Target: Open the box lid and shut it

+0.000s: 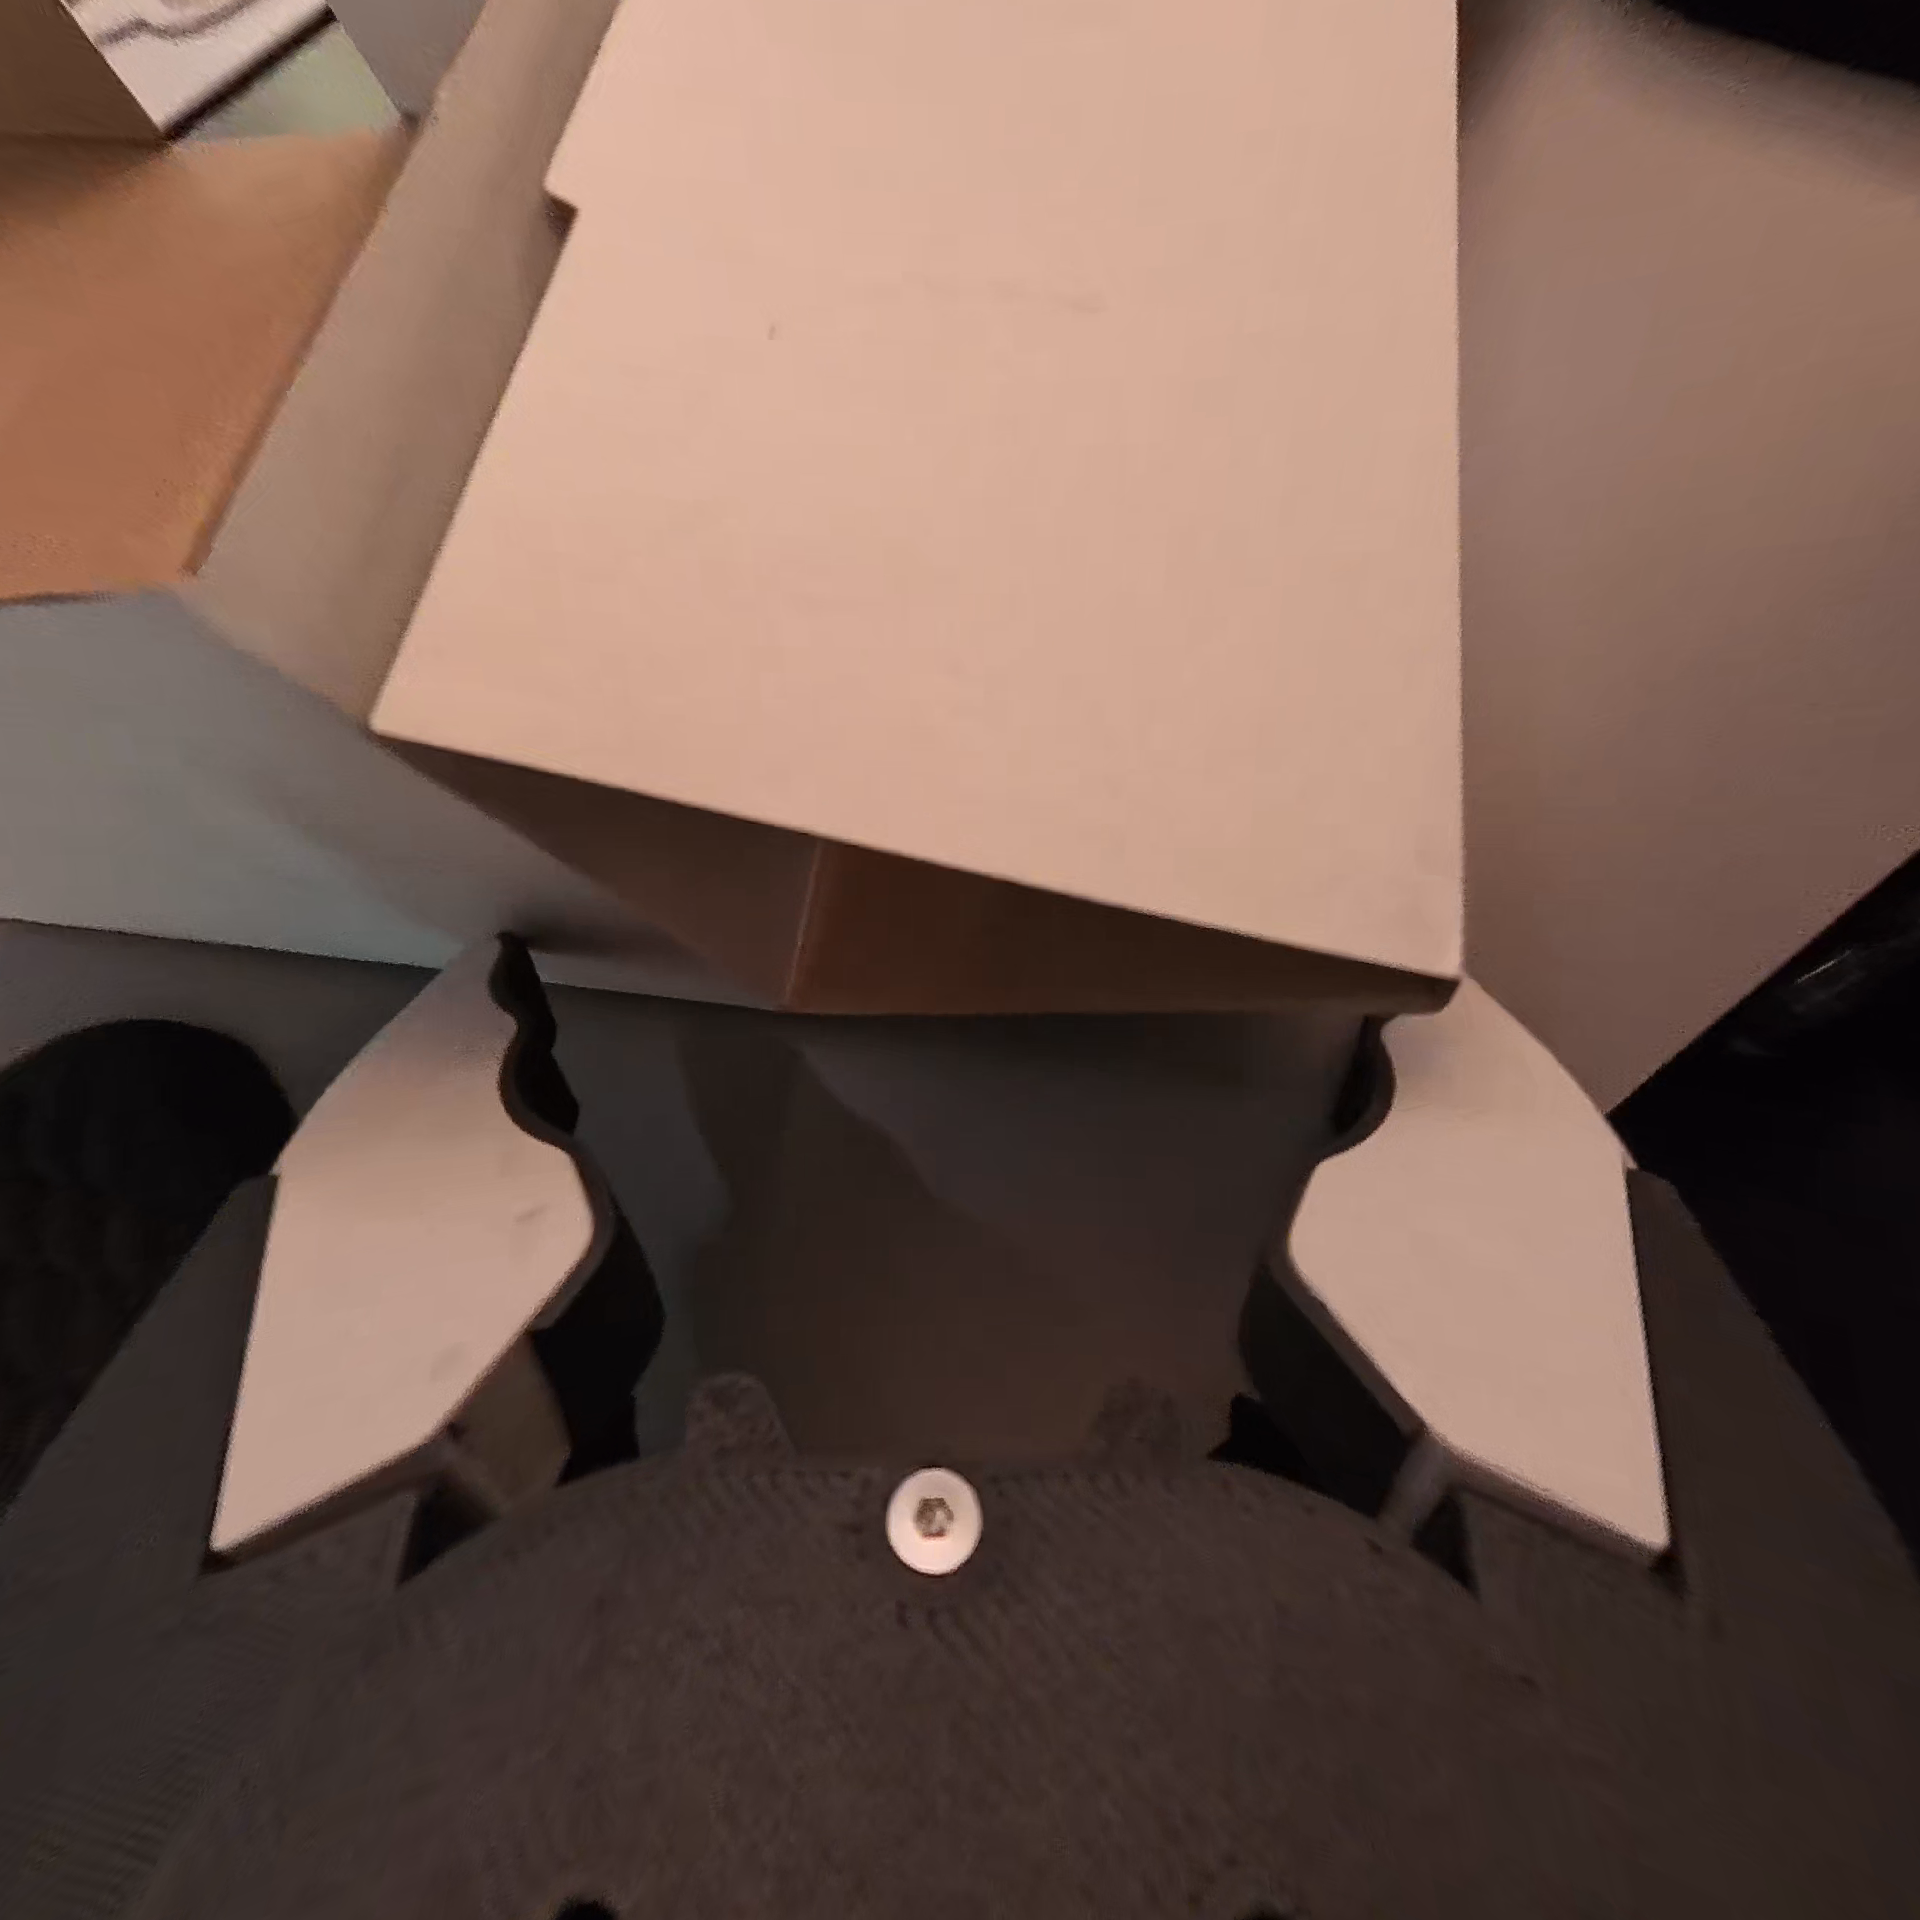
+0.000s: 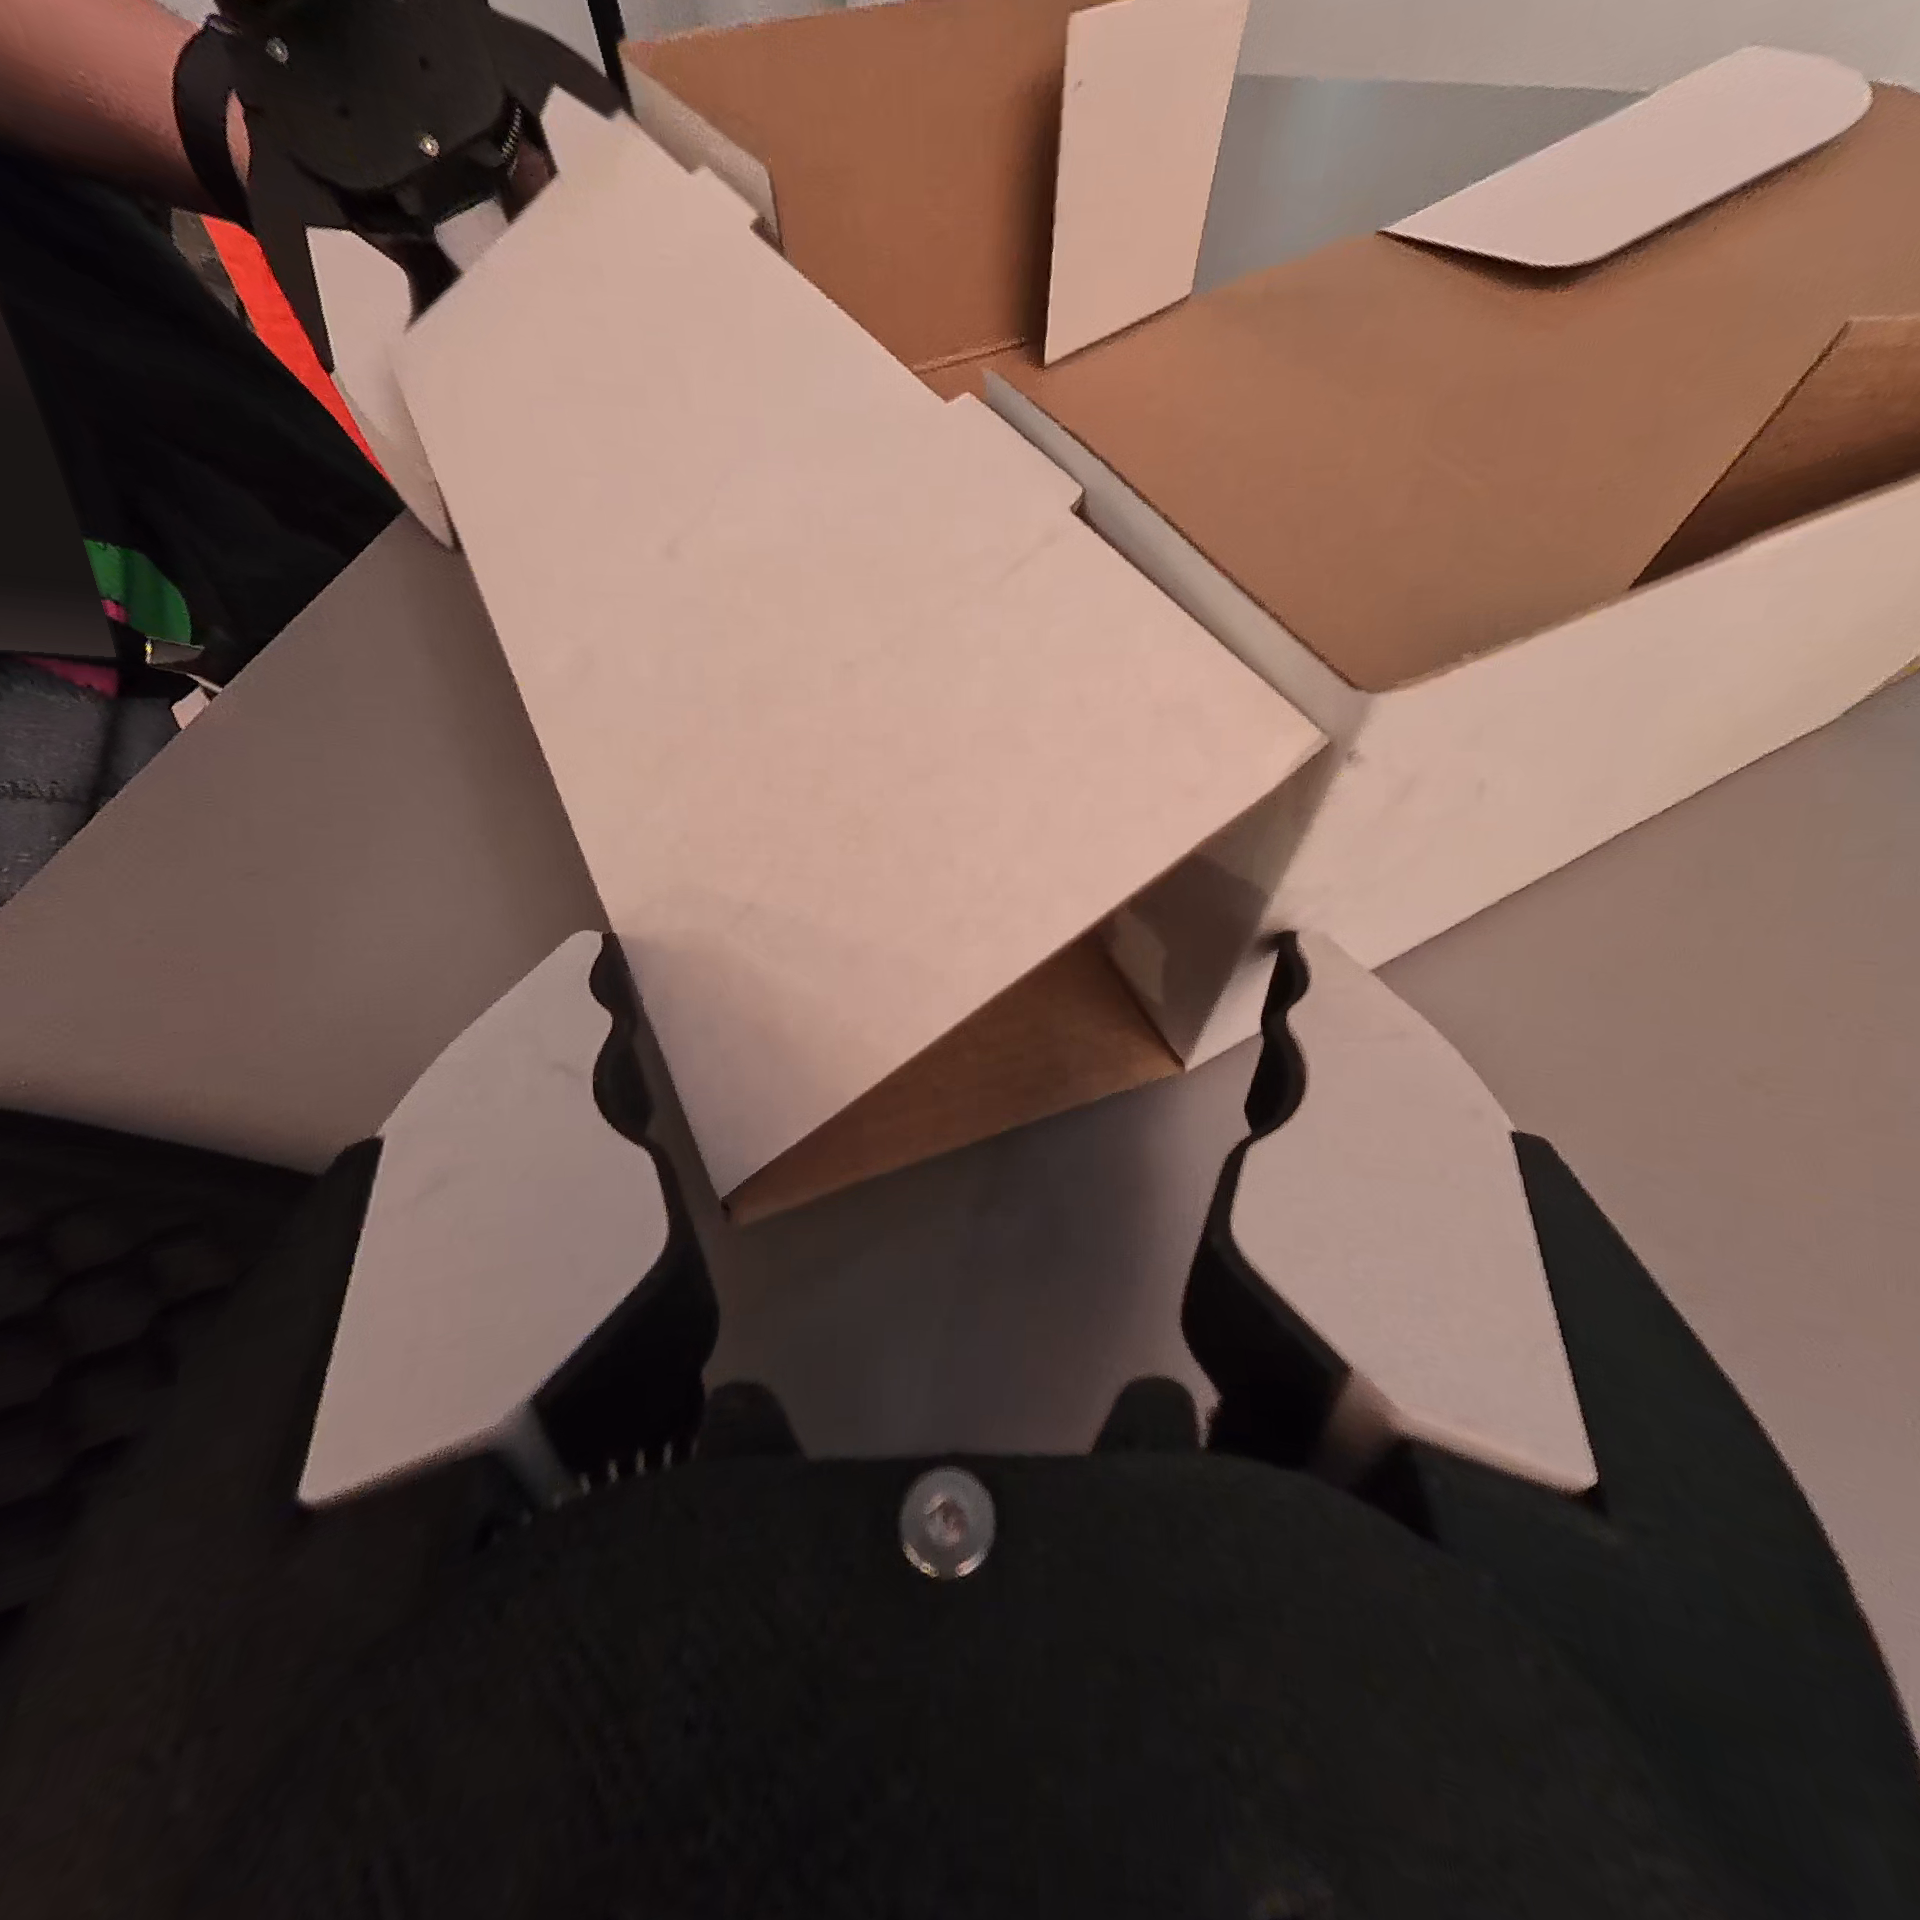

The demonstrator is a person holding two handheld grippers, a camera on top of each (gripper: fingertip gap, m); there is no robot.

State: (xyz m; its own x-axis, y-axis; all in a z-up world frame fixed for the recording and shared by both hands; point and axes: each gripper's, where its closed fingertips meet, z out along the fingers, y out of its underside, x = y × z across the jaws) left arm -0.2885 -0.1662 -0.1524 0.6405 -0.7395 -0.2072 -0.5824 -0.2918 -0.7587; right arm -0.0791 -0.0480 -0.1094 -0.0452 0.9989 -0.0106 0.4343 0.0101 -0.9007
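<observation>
A long white cardboard box (image 1: 935,468) lies on the grey table. Its top panel is lifted a little at the end nearest me, showing the brown inside (image 1: 1039,935). My left gripper (image 1: 940,987) is open wide, with that end between its fingertips. In the right wrist view the same box (image 2: 831,675) runs diagonally from the lower centre to the upper left. Its near end gapes open on the brown inside (image 2: 987,1081). My right gripper (image 2: 945,940) is open around this end, its left finger (image 2: 623,1039) against the box's side. The left gripper (image 2: 447,239) shows at the far end.
An open white box with a brown inside (image 2: 1610,675) stands right beside the long box. Another open box (image 2: 914,208) with an upright flap (image 2: 1132,177) stands behind. A pale box (image 1: 156,769) sits at the left. A person's arm (image 2: 83,94) is at the upper left. The table edge (image 1: 1714,1029) is at the right.
</observation>
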